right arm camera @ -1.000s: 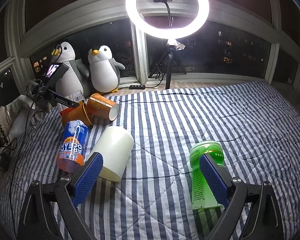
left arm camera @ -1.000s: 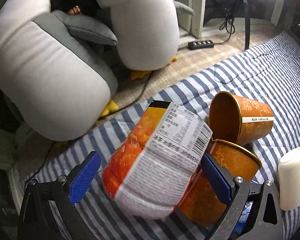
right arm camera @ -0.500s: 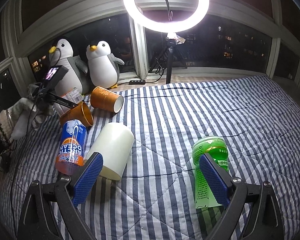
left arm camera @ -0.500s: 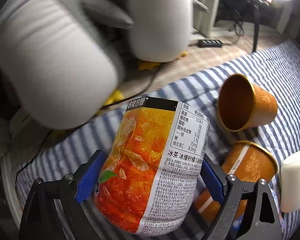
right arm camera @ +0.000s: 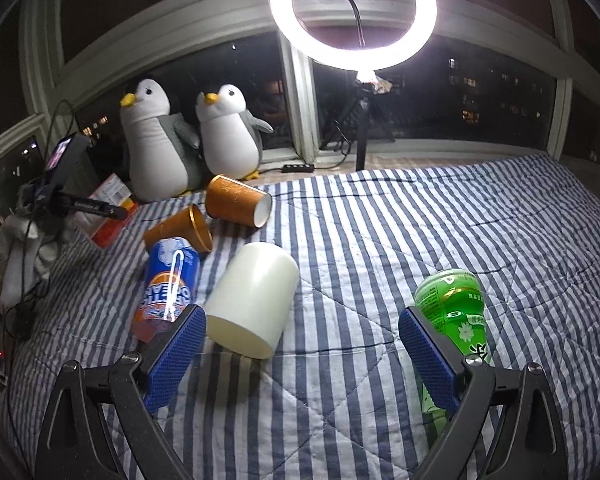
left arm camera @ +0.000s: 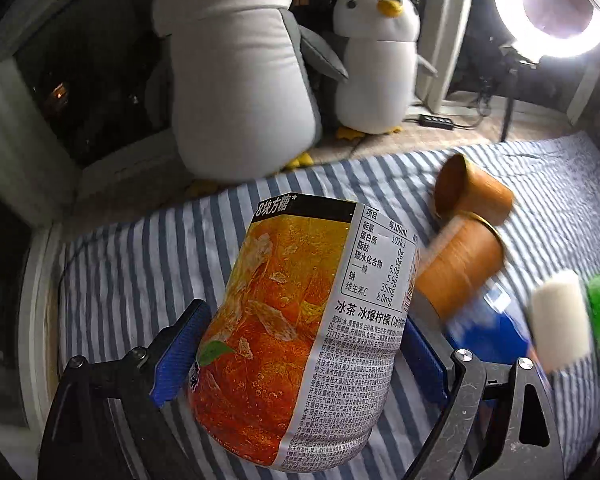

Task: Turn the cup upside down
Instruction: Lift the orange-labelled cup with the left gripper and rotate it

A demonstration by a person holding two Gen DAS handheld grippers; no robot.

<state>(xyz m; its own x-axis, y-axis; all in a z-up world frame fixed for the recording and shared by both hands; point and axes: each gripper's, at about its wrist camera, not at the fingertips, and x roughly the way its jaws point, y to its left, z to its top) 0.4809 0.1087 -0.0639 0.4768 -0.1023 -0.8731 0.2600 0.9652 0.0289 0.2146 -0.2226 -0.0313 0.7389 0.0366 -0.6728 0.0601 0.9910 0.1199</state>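
Observation:
An orange drink-label cup (left arm camera: 300, 328) fills the middle of the left wrist view. My left gripper (left arm camera: 302, 344) is shut on it, a blue pad against each side, and holds it tilted above the striped bedcover (left arm camera: 140, 264). From the right wrist view this cup (right arm camera: 112, 196) shows small at the far left. My right gripper (right arm camera: 302, 320) stands open and holds nothing. A white cup (right arm camera: 252, 300) lies on its side by its left finger. A green label cup (right arm camera: 456, 312) is beside its right finger.
Two brown paper cups (right arm camera: 236, 204) (right arm camera: 180, 232) and a blue can (right arm camera: 170, 284) lie on the bedcover (right arm camera: 420, 220). Two plush penguins (right arm camera: 156, 148) (right arm camera: 228, 136) stand at the window. A ring light (right arm camera: 352, 12) on a tripod is behind the bed.
My left gripper has lifted and turned the orange cup, so it now points more toward the penguins. A brown paper cup has shifted. The right gripper has drifted slightly and stayed open.

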